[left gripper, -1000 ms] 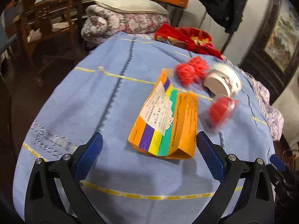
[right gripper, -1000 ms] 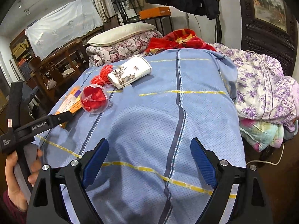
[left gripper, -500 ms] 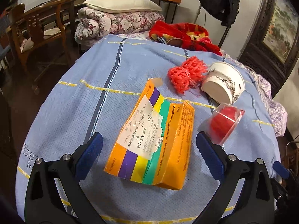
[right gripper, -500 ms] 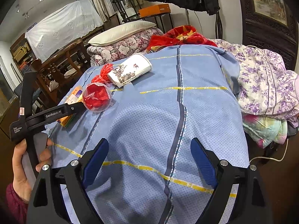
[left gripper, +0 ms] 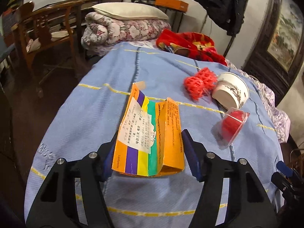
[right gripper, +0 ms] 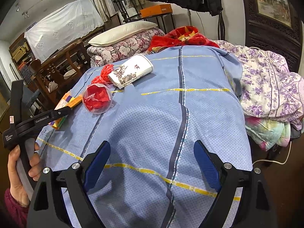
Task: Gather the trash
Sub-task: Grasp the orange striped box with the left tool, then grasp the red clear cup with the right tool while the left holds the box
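Note:
An orange carton with purple, yellow and green stripes and a white label lies on the blue bedspread. My left gripper is closing on its near end, and both blue pads touch its sides. Beyond it lie a red foam net, a white painted paper cup on its side, and a clear plastic cup with red stuffing. My right gripper hovers open over bare bedspread, nothing between its fingers. In the right wrist view a hand holds the left gripper at the carton.
Folded floral quilts and a pillow lie at the bed's head beside a red blanket. A wooden chair stands left of the bed. Purple-flowered bedding is piled along the right edge, over a white cable.
My left gripper slid forward around the carton and its jaws narrowed from wide open onto the carton's sides. The right gripper has stayed put and open.

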Available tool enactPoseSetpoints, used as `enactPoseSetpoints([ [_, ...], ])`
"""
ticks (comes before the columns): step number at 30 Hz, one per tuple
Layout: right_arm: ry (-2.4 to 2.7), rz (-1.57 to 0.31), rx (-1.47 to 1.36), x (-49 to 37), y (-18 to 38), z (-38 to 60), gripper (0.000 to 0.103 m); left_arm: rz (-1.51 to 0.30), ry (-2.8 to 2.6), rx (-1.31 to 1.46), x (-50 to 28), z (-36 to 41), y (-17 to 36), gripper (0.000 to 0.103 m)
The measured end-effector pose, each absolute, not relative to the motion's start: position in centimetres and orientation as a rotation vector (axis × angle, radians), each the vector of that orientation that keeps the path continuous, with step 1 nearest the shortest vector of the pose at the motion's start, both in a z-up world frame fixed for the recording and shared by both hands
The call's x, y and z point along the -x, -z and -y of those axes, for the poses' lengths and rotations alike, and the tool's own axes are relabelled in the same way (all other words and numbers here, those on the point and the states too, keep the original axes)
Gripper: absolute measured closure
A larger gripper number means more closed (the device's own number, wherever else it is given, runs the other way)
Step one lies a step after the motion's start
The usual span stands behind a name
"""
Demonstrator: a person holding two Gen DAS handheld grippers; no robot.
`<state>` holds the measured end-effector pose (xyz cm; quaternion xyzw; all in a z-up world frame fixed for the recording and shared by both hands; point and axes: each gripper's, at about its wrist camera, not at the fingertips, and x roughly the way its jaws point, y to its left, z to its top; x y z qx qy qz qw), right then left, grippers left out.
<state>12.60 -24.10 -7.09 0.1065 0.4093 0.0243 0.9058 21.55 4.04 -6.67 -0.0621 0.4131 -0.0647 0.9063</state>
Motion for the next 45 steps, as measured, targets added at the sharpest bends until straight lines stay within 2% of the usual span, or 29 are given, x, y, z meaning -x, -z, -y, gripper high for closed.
enactPoseSetpoints([
  [5,-0.097,-0.814,-0.198,-12.9,6.2,22.6,0.015,-0.873,0.134,0.150,-21.7,-4.4,7.0,0.041],
  [14,-0.183,-0.782,-0.125,-19.0,4.2,17.0,0.015,-0.877,0.130,0.162,-21.9,-4.8,7.0,0.040],
  [21,-0.197,-0.839,-0.186,-23.0,6.0,15.8,0.015,-0.876,0.123,0.169,-22.2,-5.0,7.1,0.039],
  [22,-0.201,-0.853,-0.190,-23.3,6.4,15.6,0.019,-0.876,0.124,0.171,-22.3,-5.0,7.1,0.039],
  [23,-0.212,-0.869,-0.193,-23.4,6.9,15.6,0.029,-0.876,0.124,0.174,-22.3,-5.0,7.1,0.039],
  [24,-0.224,-0.879,-0.198,-23.5,7.1,15.6,0.047,-0.876,0.124,0.175,-22.3,-4.9,7.1,0.039],
  [29,-0.199,-0.768,-0.172,-19.0,5.0,17.1,0.048,-0.878,0.119,0.160,-22.4,-4.9,7.1,0.040],
  [33,-0.140,-0.755,-0.107,-15.2,5.0,18.8,0.048,-0.881,0.121,0.136,-22.4,-4.5,7.1,0.040],
  [38,-0.132,-0.800,-0.204,-14.5,5.9,21.4,0.047,-0.896,0.137,0.095,-22.5,-3.4,7.3,0.025],
  [42,-0.143,-0.833,-0.231,-14.6,6.6,21.8,0.047,-0.900,0.129,0.073,-22.5,-3.0,7.4,0.025],
  [45,-0.148,-0.836,-0.168,-14.3,6.9,20.6,0.047,-0.890,0.129,0.099,-22.4,-3.4,7.3,0.032],
])
